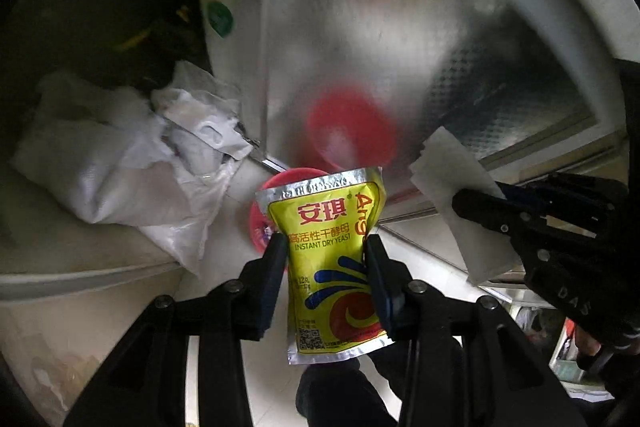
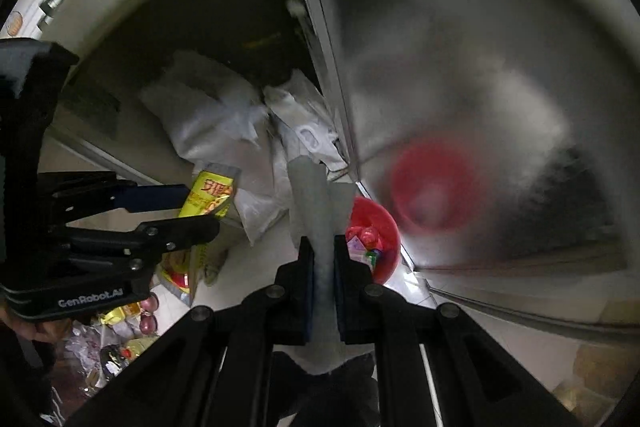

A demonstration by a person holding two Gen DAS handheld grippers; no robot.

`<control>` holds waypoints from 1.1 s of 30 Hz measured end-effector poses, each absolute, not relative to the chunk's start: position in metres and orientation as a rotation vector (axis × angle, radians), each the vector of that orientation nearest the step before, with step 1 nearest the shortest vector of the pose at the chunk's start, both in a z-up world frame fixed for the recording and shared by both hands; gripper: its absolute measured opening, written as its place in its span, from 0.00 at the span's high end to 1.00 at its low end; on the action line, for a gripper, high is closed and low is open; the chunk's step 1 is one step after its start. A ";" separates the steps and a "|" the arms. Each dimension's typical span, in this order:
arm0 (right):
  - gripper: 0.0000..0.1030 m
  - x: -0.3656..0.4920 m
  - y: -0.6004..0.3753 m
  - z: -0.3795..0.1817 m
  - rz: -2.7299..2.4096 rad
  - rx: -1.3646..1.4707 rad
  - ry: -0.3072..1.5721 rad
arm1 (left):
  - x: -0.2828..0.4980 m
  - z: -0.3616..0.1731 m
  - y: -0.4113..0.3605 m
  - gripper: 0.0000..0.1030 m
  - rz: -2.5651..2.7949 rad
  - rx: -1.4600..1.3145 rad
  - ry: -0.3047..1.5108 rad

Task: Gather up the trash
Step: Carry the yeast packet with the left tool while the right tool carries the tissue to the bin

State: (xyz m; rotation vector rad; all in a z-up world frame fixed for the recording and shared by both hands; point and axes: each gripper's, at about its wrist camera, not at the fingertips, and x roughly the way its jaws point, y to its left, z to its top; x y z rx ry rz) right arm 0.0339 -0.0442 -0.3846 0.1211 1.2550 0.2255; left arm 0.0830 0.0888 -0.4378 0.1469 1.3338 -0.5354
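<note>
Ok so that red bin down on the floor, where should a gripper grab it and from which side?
Grip the red bin by its rim, coming straight down from above. It stands open-topped with trash inside, so the thin exposed rim probably suits two fingers best. Take the side away from the metal door; the door side looks tight.

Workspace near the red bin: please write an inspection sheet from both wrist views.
Surface: pale tiled floor.
Job's things: yellow yeast packet; white paper tissue; red bin already holding wrappers.
Clutter: white plastic bags; loose wrappers on the floor.
Grippers: left tongs shut on the packet; right tongs shut on the tissue.
Cables: nothing seen.
Surroundings: shiny metal panel reflecting the bin.
</note>
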 end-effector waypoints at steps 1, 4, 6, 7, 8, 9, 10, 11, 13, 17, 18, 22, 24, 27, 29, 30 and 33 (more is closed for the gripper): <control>0.92 0.037 -0.045 -0.401 0.227 0.116 1.254 | 0.084 -0.449 0.086 0.62 -0.538 0.150 1.334; 0.92 0.041 -0.044 -0.435 0.234 0.116 1.271 | 0.090 -0.482 0.079 0.62 -0.544 0.163 1.339; 0.92 0.046 -0.040 -0.456 0.238 0.111 1.269 | 0.094 -0.503 0.077 0.61 -0.561 0.159 1.350; 0.92 0.047 -0.041 -0.464 0.243 0.114 1.262 | 0.096 -0.510 0.077 0.60 -0.570 0.161 1.352; 0.92 0.049 -0.041 -0.471 0.250 0.115 1.261 | 0.098 -0.518 0.076 0.60 -0.573 0.166 1.347; 0.92 0.052 -0.040 -0.479 0.253 0.113 1.264 | 0.099 -0.524 0.075 0.60 -0.575 0.166 1.343; 0.92 0.053 -0.041 -0.486 0.253 0.108 1.264 | 0.100 -0.529 0.074 0.60 -0.580 0.164 1.340; 0.92 0.051 -0.044 -0.490 0.255 0.105 1.265 | 0.102 -0.534 0.073 0.58 -0.583 0.163 1.337; 0.92 0.047 -0.048 -0.495 0.256 0.094 1.272 | 0.104 -0.540 0.072 0.52 -0.585 0.166 1.330; 0.86 0.049 -0.053 -0.505 0.255 0.080 1.265 | 0.103 -0.544 0.071 0.36 -0.593 0.182 1.299; 0.81 0.050 -0.053 -0.506 0.254 0.086 1.266 | 0.104 -0.545 0.073 0.34 -0.583 0.180 1.300; 0.53 0.053 -0.052 -0.514 0.244 0.063 1.287 | 0.105 -0.543 0.083 0.25 -0.520 0.182 1.306; 0.41 0.052 -0.052 -0.512 0.244 0.077 1.300 | 0.104 -0.539 0.088 0.25 -0.505 0.176 1.309; 0.27 0.047 -0.047 -0.496 0.248 0.058 1.297 | 0.097 -0.518 0.097 0.25 -0.471 0.196 1.298; 0.21 0.044 -0.043 -0.481 0.259 0.047 1.292 | 0.089 -0.501 0.102 0.25 -0.455 0.196 1.298; 0.20 0.042 -0.041 -0.474 0.264 0.042 1.292 | 0.085 -0.490 0.105 0.25 -0.451 0.191 1.299; 0.15 0.034 -0.032 -0.438 0.277 0.018 1.276 | 0.074 -0.459 0.111 0.25 -0.439 0.188 1.297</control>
